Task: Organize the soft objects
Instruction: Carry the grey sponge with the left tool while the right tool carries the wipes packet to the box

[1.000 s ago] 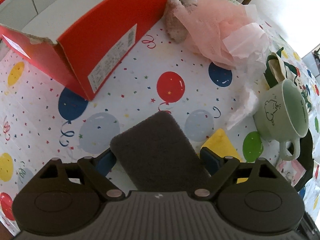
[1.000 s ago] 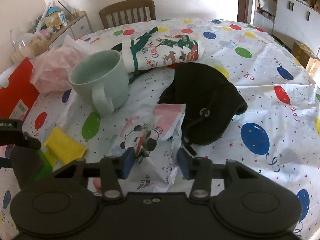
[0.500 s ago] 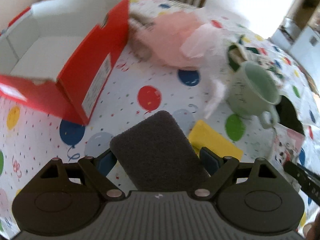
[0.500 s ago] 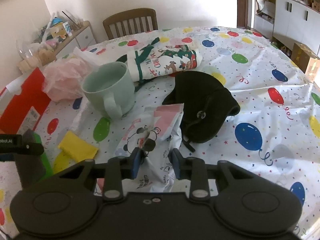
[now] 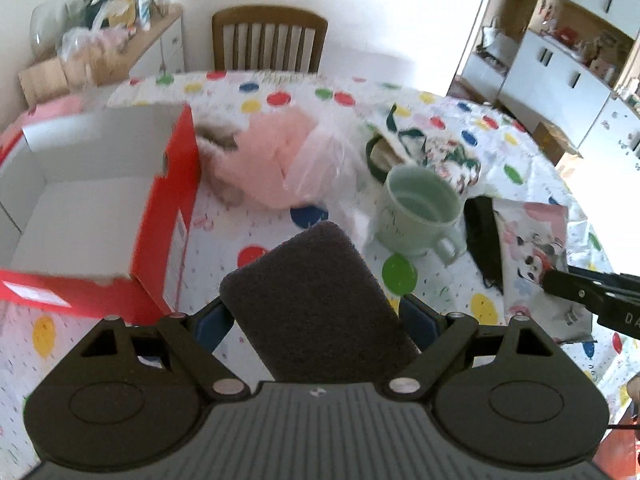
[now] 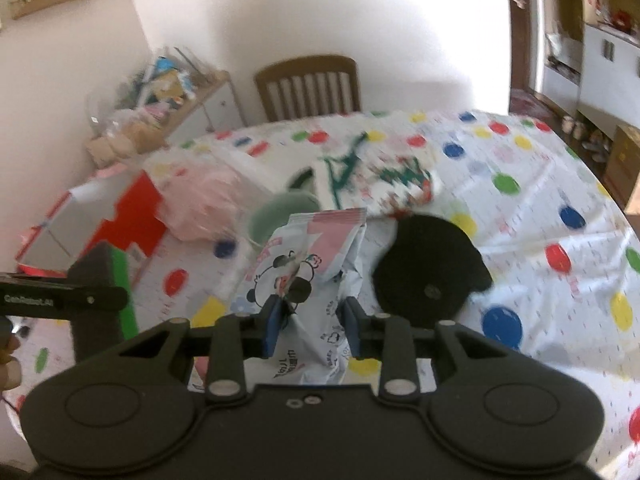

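Sponge (image 5: 316, 300), dark on its broad face with a green layer along one edge, sits clamped between the blue pads of the left gripper (image 5: 316, 322), whose jaws stand wide around its width. It is held up off the surface (image 5: 224, 248), tilted, with its far end over the cloth just right of the red box (image 5: 168, 216). In the right wrist view the same sponge (image 6: 106, 280) shows at the left edge, green side turned toward the camera.

The right gripper (image 6: 310, 326) has narrow jaws pressed on a soft packet (image 6: 308, 264) printed with a panda; the jaws have just been closing and the packet is between them, crumpled at the pinch and lifted clear of the cloth. From the left wrist view the packet (image 5: 532, 240) hangs at the right, beside a black finger of that gripper.

The box lies open with a white inside, on the left of the surface. Beyond it rests a pink bag (image 5: 280, 168) of thin plastic. A pale green mug (image 5: 420, 216) stands near the middle, handle toward the camera. A black cap (image 6: 428, 268) lies right of the mug. A printed cloth (image 6: 380, 184) lies behind them. A wooden chair (image 5: 268, 44) stands at the far side of the surface.
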Available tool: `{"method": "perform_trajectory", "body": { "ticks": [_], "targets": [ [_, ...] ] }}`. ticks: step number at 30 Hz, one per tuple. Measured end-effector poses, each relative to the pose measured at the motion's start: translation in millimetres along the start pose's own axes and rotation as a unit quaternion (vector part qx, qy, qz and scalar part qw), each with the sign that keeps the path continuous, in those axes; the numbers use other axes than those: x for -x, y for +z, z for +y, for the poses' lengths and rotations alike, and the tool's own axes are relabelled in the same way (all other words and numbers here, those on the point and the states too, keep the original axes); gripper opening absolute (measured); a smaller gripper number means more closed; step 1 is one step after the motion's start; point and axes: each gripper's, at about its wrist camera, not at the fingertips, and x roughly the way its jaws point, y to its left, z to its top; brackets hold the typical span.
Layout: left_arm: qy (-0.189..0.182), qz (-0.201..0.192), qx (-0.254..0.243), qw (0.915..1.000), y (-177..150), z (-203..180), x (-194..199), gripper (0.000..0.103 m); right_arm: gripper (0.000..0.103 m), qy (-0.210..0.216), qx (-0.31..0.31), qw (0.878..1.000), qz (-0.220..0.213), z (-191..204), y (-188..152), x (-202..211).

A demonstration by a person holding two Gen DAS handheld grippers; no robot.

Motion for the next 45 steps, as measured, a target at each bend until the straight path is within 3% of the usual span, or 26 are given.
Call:
{"method": "perform_trajectory", "body": {
  "ticks": [5, 13, 25, 33, 39, 45],
  "targets": [
    [-0.011, -0.018, -0.014, 0.9997, 16.5, 9.3, 22.0, 0.090, 0.032, 0.033, 0.025, 0.999, -0.009, 27.7, 26.2, 5.1],
    [0.006, -0.046, 0.004, 0.9989, 47.9, 57.3, 46.9, 0.090, 0.033, 0.086, 0.059, 0.994, 0.002, 87.3, 64.1, -10.9],
    [0.092, -0.069, 0.017, 0.9932, 81.6, 150.5, 57.3, 0.090, 0.033, 0.140, 0.124, 0.982, 0.004, 190.2, 102.0, -55.1],
    [0.157, -0.086, 0.020, 0.9836, 103.2, 212.0, 41.5, 0.090, 0.033, 0.142, 0.159, 0.977, 0.018, 244.7, 108.3, -108.5],
    [0.172, -0.055, 0.035, 0.9829, 114.3, 250.6, 6.2, 0.090, 0.033, 0.129, 0.203, 0.970, 0.042, 281.4, 99.2, -155.3],
    [0.162, -0.009, 0.057, 0.9851, 122.0, 274.3, -34.9, 0.090, 0.033, 0.106, 0.251, 0.960, 0.071, 310.0, 81.1, -198.4]
  ]
}}
